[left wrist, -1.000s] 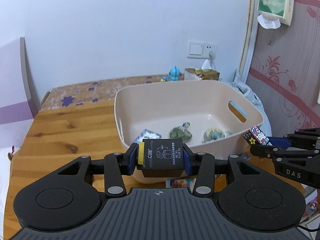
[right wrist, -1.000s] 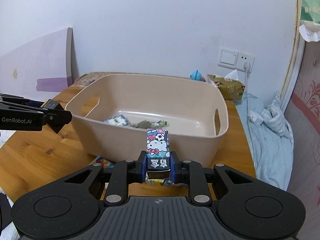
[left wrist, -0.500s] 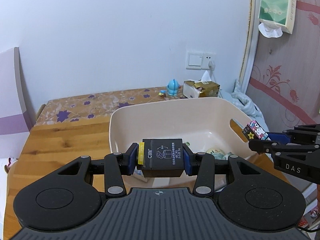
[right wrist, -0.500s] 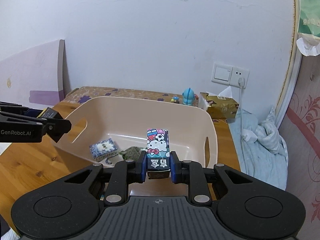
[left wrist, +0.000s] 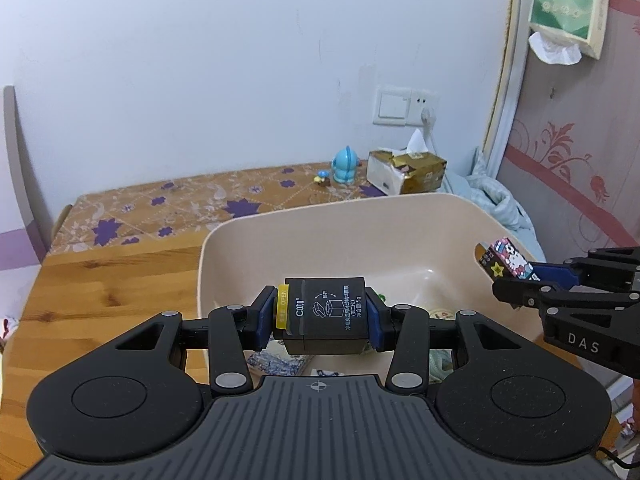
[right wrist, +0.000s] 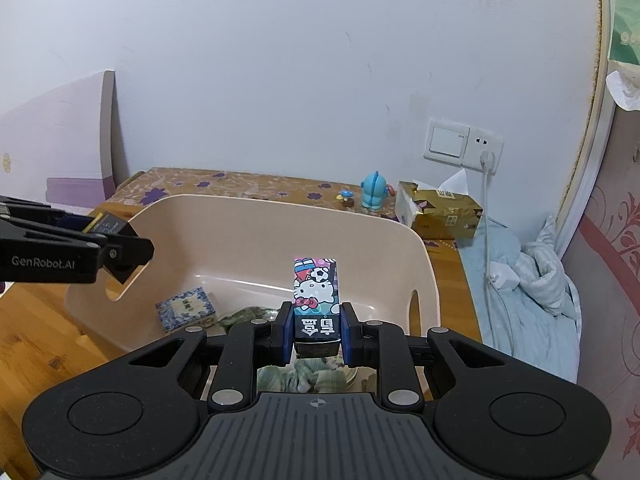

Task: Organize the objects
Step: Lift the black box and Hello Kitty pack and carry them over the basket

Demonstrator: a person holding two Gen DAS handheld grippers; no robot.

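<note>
Beige tub on wooden table, holding blue-patterned box. Left gripper clamps black box; right gripper clamps cartoon carton, both over tub. White wall behind.

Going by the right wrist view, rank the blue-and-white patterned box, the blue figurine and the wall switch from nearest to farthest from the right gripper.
From the right gripper:
1. Blue-and-white patterned box, inside the beige tub, low left.
2. Blue figurine, on the tabletop beyond the tub, toward the right.
3. Wall switch, up on the wall, right.
</note>
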